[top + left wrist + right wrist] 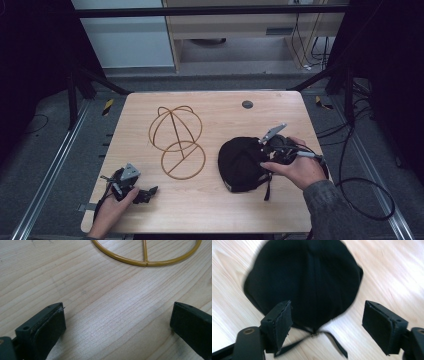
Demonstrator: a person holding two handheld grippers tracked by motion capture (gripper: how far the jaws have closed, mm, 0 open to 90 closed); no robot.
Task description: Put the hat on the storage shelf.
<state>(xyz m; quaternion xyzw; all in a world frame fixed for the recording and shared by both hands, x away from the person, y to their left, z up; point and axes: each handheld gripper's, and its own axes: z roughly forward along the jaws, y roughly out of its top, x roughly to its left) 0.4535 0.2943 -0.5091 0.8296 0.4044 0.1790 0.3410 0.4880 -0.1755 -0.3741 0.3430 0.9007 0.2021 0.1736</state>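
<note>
Right tongs [327, 327] open, empty, above black cap [304, 277]; left tongs [117, 322] wide open, empty, near wire frame [147, 257].

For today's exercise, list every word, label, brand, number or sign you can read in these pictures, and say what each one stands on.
None can be read.
Black cap: plain fabric, no logo or lettering on the side shown; small pale patch near its lower edge is too small to read.
Wire cap stand: bare wire, no marking.
Wooden table: wood grain and a dark round disc, no text.
Yellow-and-black striped tape on the floor: stripes, no words.
</note>
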